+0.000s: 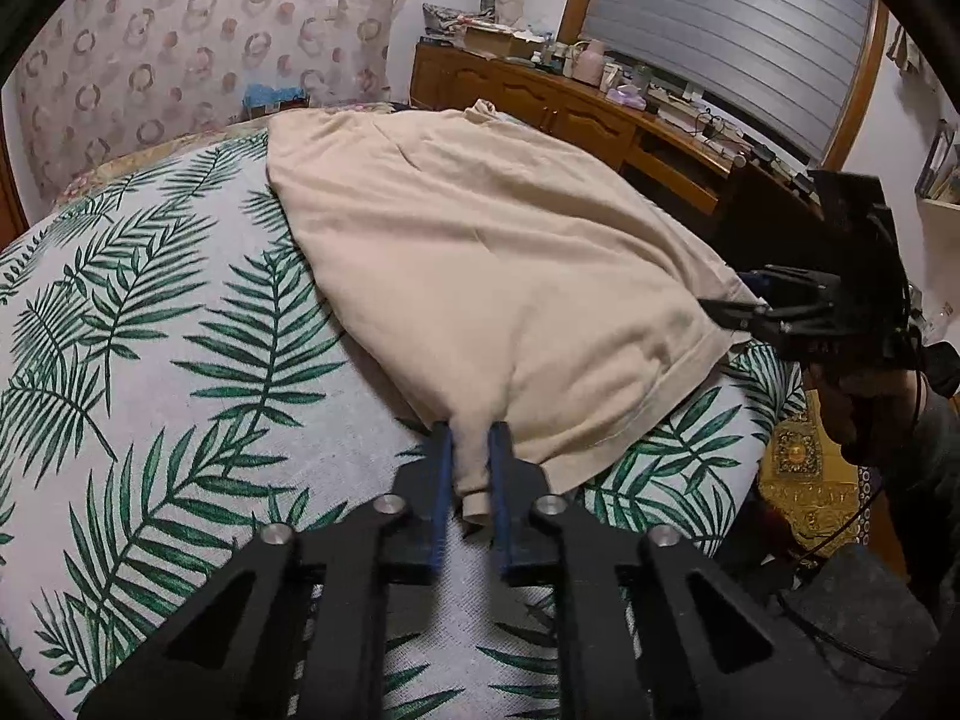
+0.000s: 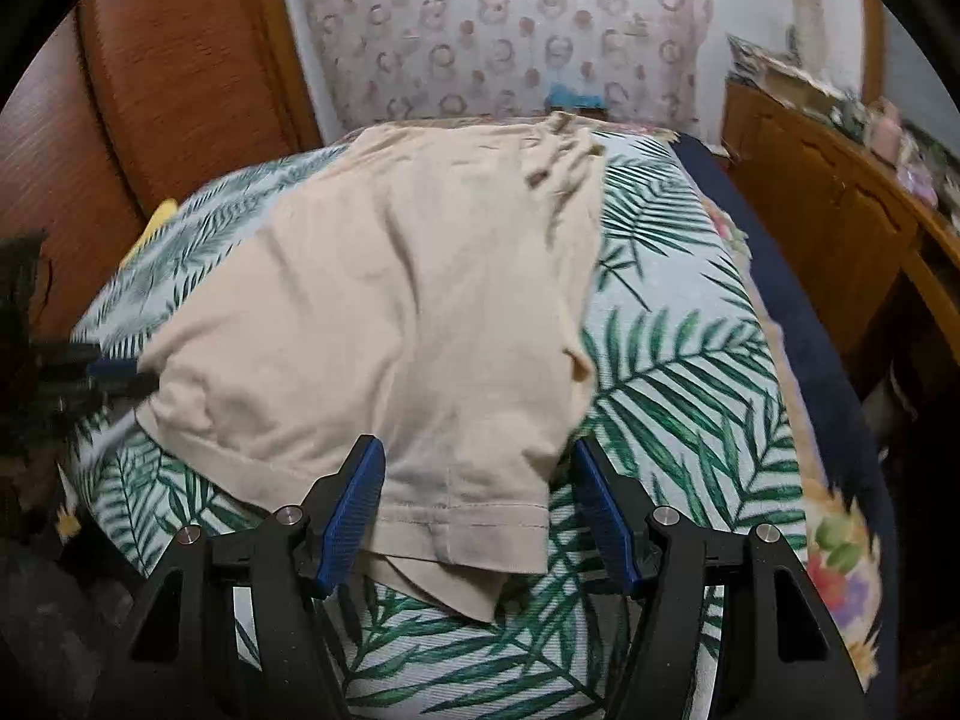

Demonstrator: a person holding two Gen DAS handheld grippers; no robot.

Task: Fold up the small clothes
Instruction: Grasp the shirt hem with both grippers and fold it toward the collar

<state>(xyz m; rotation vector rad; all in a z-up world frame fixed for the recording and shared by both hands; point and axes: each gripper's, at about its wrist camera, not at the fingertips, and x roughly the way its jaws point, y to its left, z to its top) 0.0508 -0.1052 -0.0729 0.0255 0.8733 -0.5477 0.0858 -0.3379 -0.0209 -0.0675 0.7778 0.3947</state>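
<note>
A beige shirt (image 1: 480,252) lies spread on the palm-leaf bed cover (image 1: 150,360). My left gripper (image 1: 471,429) is shut on a bunched corner of the shirt's near hem. In the right wrist view the shirt (image 2: 390,312) lies across the bed. My right gripper (image 2: 477,450) is open, its blue pads on either side of the shirt's hemmed edge (image 2: 468,516). The right gripper also shows in the left wrist view (image 1: 729,312) at the shirt's right edge. The left gripper shows in the right wrist view (image 2: 120,375) at the shirt's left corner.
A wooden dresser (image 1: 570,114) with clutter stands along the right of the bed, under a shuttered window (image 1: 738,30). A patterned curtain (image 1: 198,42) hangs behind the bed. A wooden door (image 2: 180,60) is at the left. A dark blue bed edge (image 2: 798,312) runs along the right.
</note>
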